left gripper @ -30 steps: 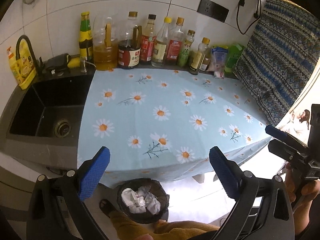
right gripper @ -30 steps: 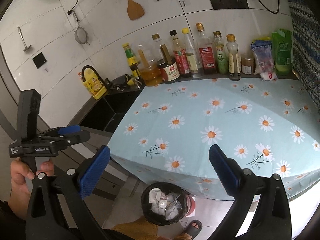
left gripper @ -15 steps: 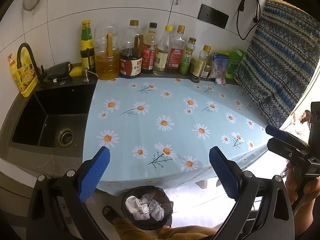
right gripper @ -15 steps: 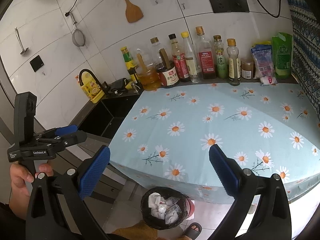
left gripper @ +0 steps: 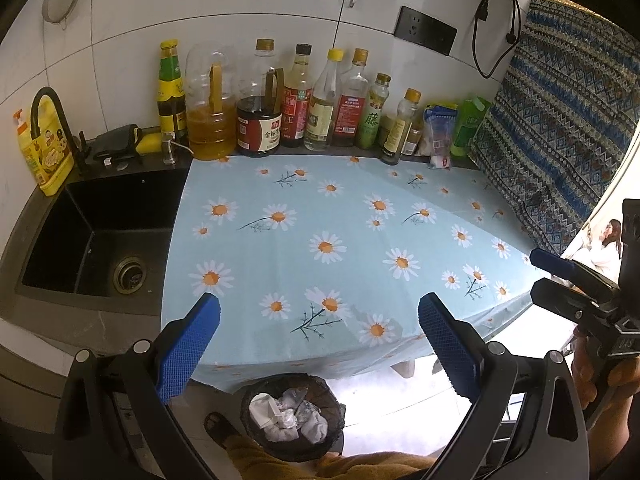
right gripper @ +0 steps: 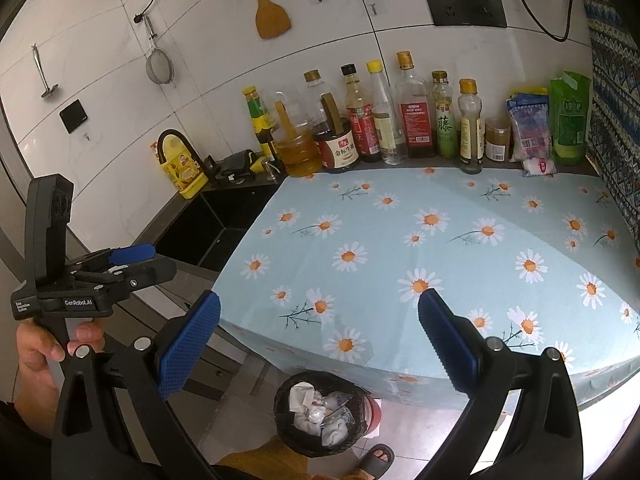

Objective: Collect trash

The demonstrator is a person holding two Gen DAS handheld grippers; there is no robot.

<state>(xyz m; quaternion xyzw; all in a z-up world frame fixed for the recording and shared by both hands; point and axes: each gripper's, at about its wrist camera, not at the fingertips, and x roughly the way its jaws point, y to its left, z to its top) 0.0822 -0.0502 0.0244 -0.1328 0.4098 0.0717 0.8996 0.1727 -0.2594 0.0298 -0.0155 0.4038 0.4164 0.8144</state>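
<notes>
Both hand-held grippers, left (left gripper: 319, 340) and right (right gripper: 319, 340), spread wide, nothing between pads, held back from front edge of tabletop (left gripper: 320, 240). Crumpled trash (left gripper: 286, 416) inside bin (right gripper: 288, 432) on floor below front edge. Tabletop bare; collection judged complete.

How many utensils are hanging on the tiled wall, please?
3: ladle far left, strainer beside it, wooden spatula above the bottles; more may be hidden.

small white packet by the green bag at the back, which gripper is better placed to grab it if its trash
Right, probably. The white packet lies at the back right of the counter, and the right gripper hangs open on that side; the left gripper is nearer the sink.
</notes>
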